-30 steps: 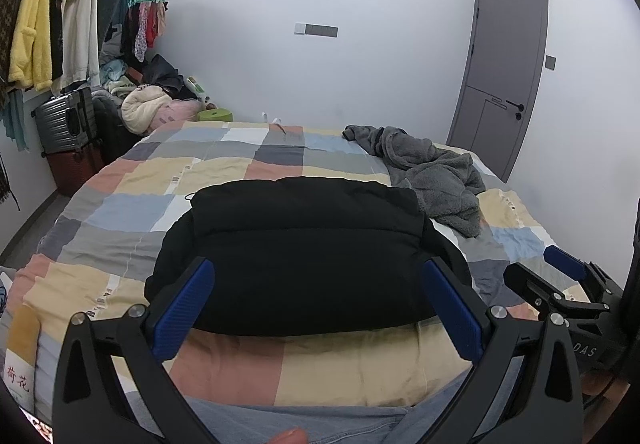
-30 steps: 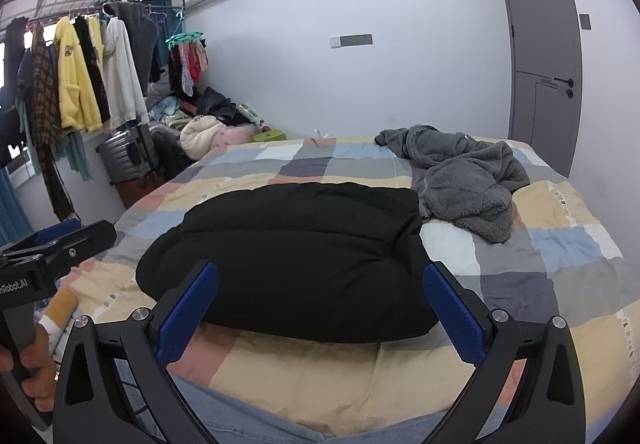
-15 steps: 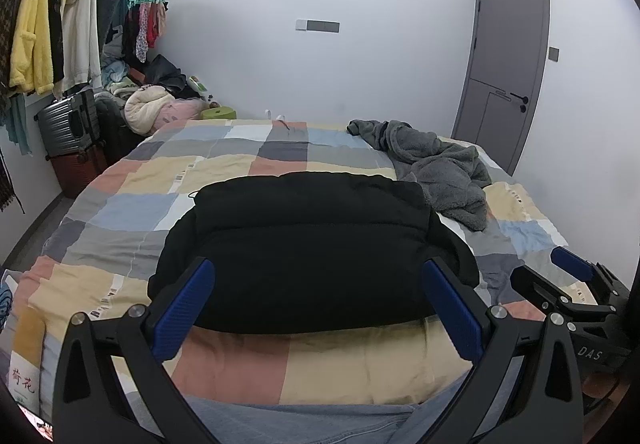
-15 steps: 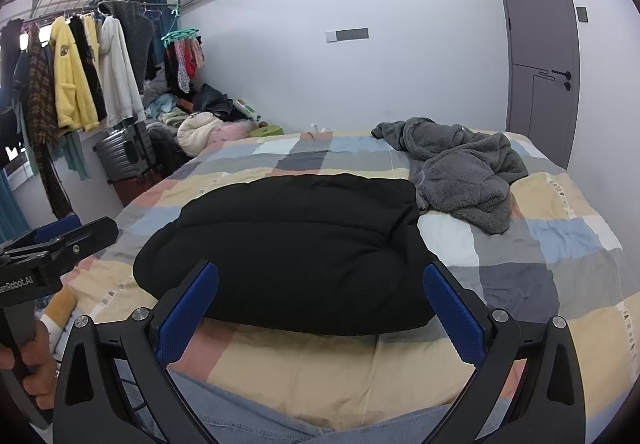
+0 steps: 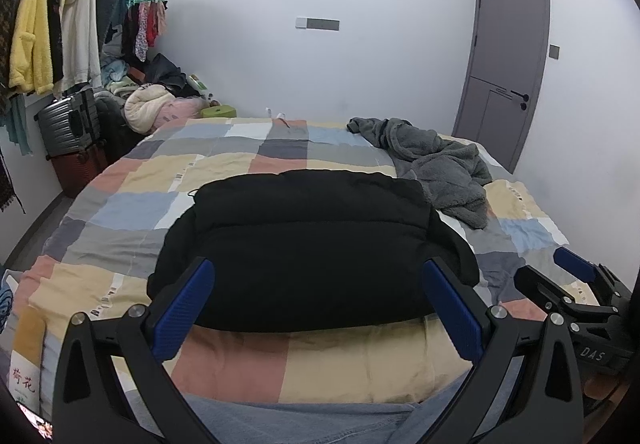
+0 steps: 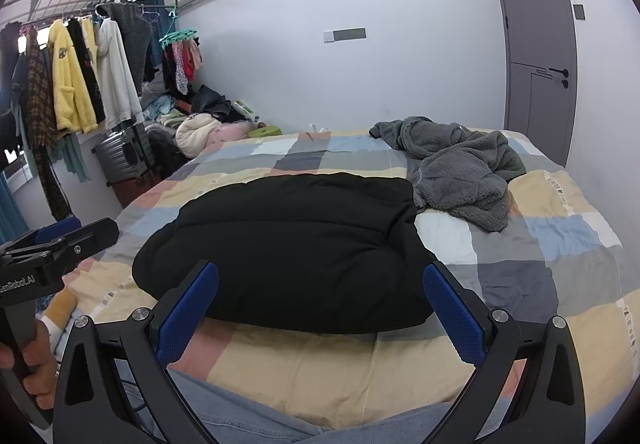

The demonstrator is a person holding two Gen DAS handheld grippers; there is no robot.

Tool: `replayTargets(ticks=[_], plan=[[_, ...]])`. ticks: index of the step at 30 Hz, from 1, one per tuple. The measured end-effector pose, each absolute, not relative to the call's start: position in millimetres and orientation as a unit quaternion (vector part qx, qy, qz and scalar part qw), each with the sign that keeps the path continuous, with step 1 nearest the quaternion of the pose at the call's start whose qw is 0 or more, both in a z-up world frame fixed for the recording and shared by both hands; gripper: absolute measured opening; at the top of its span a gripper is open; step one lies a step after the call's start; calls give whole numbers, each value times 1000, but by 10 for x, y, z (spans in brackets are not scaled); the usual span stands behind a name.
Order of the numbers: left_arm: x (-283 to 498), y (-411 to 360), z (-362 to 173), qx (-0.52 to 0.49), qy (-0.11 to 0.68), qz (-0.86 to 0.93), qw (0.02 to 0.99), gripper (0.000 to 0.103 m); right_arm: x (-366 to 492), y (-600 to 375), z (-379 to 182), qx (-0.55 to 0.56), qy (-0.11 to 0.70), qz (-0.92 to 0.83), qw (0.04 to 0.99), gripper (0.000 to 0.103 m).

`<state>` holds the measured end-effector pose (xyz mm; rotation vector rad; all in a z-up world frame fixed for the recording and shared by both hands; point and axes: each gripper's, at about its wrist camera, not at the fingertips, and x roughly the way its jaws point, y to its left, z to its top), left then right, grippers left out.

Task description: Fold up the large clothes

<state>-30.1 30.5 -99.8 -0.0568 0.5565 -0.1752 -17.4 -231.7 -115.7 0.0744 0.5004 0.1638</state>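
Fingers [image 5: 188,304] of both grippers wide apart, empty, apparently above the folded black jacket's [image 5: 312,244] near edge.

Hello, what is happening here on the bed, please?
A person holds a two-finger gripper in each hand above a bed with a patchwork checked cover. A puffy black jacket lies folded into a compact bundle on it. The left gripper and the right gripper are both open and hold nothing. A crumpled grey fleece garment lies unfolded behind the jacket.
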Motion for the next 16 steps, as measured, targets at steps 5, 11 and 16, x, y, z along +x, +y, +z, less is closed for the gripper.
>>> replayTargets(ticks=[5, 11, 16], plan=[[-315, 291, -996, -22, 273, -86, 958, 103, -176, -2324, -1151, 36, 248, 81, 965, 103], [-327, 287, -1002, -23, 272, -84, 958, 103, -180, -2306, -1138, 37, 247, 80, 965, 103], [-339, 301, -1001, -23, 271, -82, 959, 103, -184, -2294, -1127, 36, 246, 82, 965, 103]])
